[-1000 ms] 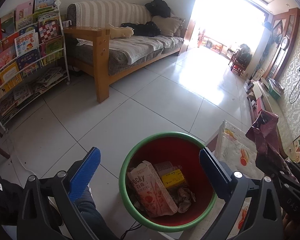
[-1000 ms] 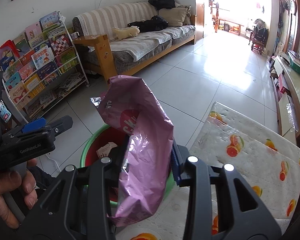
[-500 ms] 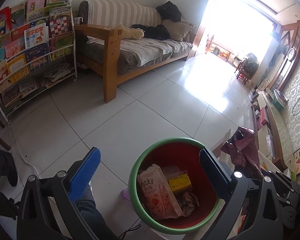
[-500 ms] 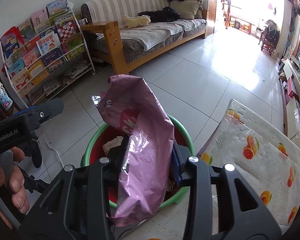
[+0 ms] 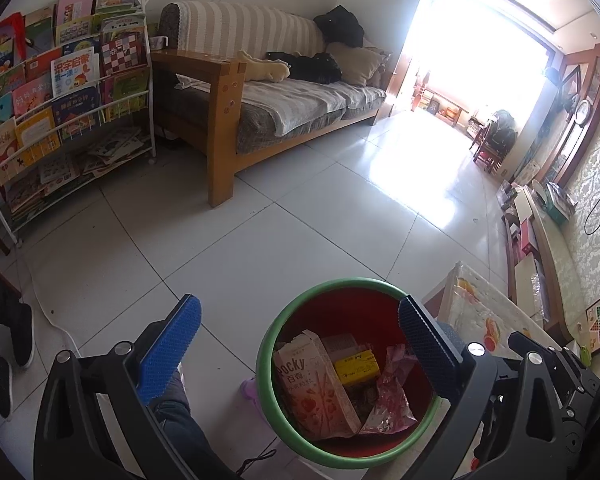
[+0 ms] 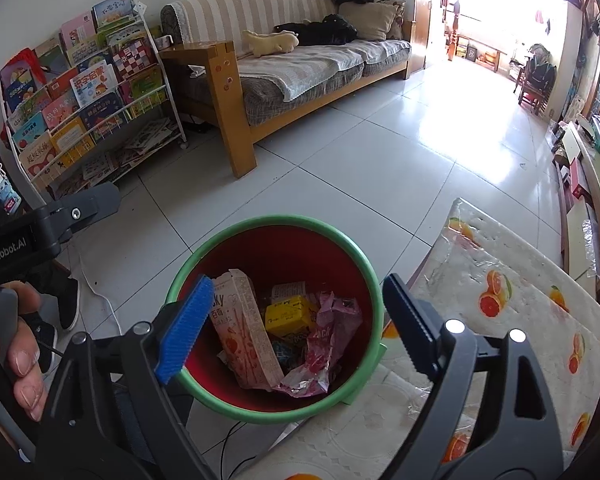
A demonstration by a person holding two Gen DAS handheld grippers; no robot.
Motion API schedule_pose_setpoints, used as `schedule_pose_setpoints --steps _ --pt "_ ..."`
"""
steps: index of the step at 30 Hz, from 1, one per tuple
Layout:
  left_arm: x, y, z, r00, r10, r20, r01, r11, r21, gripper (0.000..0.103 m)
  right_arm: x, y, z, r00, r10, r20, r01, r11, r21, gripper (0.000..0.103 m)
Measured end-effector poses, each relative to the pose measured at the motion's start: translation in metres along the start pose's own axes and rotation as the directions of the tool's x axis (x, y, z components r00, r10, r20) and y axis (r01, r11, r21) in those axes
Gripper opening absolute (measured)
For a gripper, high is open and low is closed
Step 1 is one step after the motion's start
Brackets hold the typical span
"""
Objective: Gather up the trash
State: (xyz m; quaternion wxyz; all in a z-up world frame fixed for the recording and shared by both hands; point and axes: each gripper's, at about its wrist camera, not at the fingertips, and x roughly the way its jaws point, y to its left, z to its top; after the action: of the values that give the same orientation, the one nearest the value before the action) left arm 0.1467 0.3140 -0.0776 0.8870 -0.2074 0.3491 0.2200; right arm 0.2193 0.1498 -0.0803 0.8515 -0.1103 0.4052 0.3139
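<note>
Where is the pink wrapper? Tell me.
In both wrist views the pink wrapper lies inside the red bin, right of the Pocky box, beside the yellow box.

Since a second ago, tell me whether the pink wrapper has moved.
Yes. The pink wrapper has dropped out of the opening right gripper and now lies inside the red bin, beside the Pocky box.
</note>
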Motion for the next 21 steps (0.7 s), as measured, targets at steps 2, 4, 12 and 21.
schedule_pose_setpoints --steps 2,4,12,21 --pt "-0.004 -0.004 0.001 1.0 -0.006 0.003 0.006 1.0 0.005 0.095 -0.006 -0.003 0.0 1.0 -0.005 0.01 0.005 1.0 0.003 0.085" --pt "-0.01 -0.012 0.0 1.0 -0.014 0.01 0.014 1.0 0.014 0.095 -0.017 -0.008 -0.001 1.0 -0.011 0.026 0.011 1.0 0.01 0.086" --pt "-0.043 -0.069 -0.016 0.995 -0.094 0.027 0.091 0.991 0.096 0.095 -0.08 -0.048 -0.022 0.991 -0.08 0.109 0.072 0.995 0.076 0.096" --pt "-0.093 -0.152 -0.047 0.978 -0.205 0.049 0.188 0.954 0.233 0.095 -0.175 -0.114 -0.057 0.951 -0.231 0.205 0.19 0.961 0.202 0.098"
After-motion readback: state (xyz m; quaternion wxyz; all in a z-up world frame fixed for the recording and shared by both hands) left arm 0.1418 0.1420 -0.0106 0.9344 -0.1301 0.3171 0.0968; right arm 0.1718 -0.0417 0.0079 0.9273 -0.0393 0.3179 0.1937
